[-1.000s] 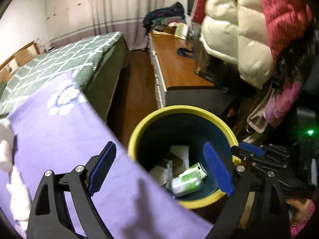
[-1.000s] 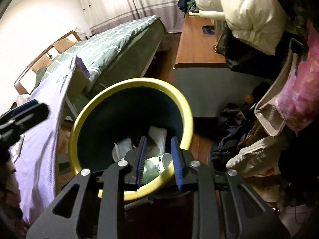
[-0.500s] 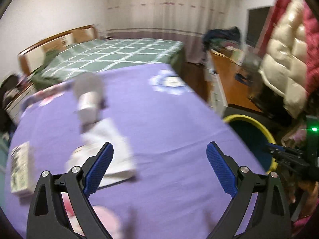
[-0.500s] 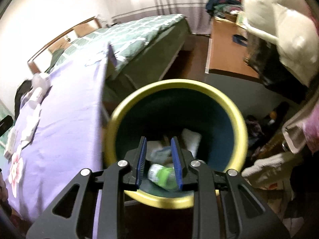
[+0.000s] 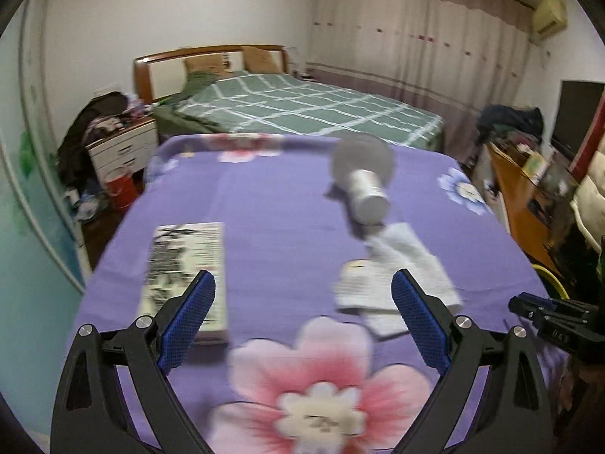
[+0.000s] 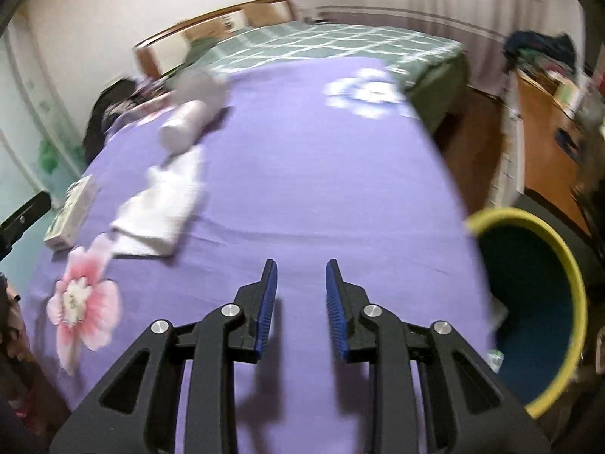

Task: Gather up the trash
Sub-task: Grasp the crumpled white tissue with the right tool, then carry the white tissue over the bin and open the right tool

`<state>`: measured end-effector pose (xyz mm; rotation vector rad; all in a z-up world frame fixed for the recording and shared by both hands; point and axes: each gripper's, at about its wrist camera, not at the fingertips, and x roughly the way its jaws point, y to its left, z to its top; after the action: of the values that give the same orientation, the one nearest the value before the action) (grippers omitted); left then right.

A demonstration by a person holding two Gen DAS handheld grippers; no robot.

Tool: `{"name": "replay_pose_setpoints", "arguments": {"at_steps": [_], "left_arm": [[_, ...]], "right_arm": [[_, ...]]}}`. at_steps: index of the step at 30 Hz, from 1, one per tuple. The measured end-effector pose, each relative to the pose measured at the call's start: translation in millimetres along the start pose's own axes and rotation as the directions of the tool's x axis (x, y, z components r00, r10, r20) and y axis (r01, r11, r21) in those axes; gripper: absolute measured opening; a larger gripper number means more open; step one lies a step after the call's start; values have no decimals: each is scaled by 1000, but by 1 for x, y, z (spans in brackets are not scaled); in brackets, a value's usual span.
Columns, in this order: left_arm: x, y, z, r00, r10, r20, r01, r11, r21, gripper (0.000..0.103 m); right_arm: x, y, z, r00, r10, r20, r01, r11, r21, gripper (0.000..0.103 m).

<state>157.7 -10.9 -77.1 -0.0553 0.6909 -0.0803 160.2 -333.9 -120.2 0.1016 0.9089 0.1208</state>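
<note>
Trash (image 5: 393, 283) litters a purple floral tablecloth (image 5: 287, 227) before a green bed (image 5: 302, 109); both grippers gape empty.

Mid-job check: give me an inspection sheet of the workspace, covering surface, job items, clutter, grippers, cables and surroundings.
Surface: purple flowered cloth covering the table.
Job's things: white paper pile and a white cup on its side just beyond it; printed box to the left; yellow-rimmed bin beside the table's right edge, its contents mostly hidden.
Clutter: nothing else seen on the cloth.
Grippers: left gripper wide open, empty, above the cloth near the box and paper; right gripper partly open, empty.
Cables: nothing seen.
Surroundings: green checked bed behind, wooden dresser right, curtains.
</note>
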Motion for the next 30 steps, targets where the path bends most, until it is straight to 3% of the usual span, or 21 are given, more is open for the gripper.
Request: {"name": "replay_pose_setpoints", "arguments": {"at_steps": [4,10,12,19,20,21,24,27,30], "left_arm": [[-2,30,-2,999,40,7,-40,998,-41,93],[-2,65,-6,998,65,1,-65,993,-94,93],[-2,72,-8,998,65,-1,-65,992,-106,93],[0,82,-13,998,61,-8,-61,991,-122,93],[1,82,-14,998,60,-10,-61,990,-123,93],[1,82,-15,998,61,-11,-62,990,-125,93],[0,83,-16,998,60,-12,-61,990,-130,93],[0,82,-16,998,60,-13,-61,990,-130,93],[-2,78,-17,998,59,-12,-60,990,-125,93]], "right_arm": [[19,42,15,998,53,-19,-55,996,-68,28],[43,89,37,995,95,-41,-100,987,-124,41],[48,101,40,994,94,-50,-101,985,-140,47],[65,120,39,996,46,-74,-58,982,-182,49],[65,122,38,997,38,-72,-51,981,-188,46],[65,123,37,997,26,-68,-39,980,-193,35],[66,123,35,999,-12,-47,2,978,-207,18],[63,117,33,999,-3,-45,-6,979,-203,7],[59,113,30,999,14,-43,-22,981,-192,4]]}}
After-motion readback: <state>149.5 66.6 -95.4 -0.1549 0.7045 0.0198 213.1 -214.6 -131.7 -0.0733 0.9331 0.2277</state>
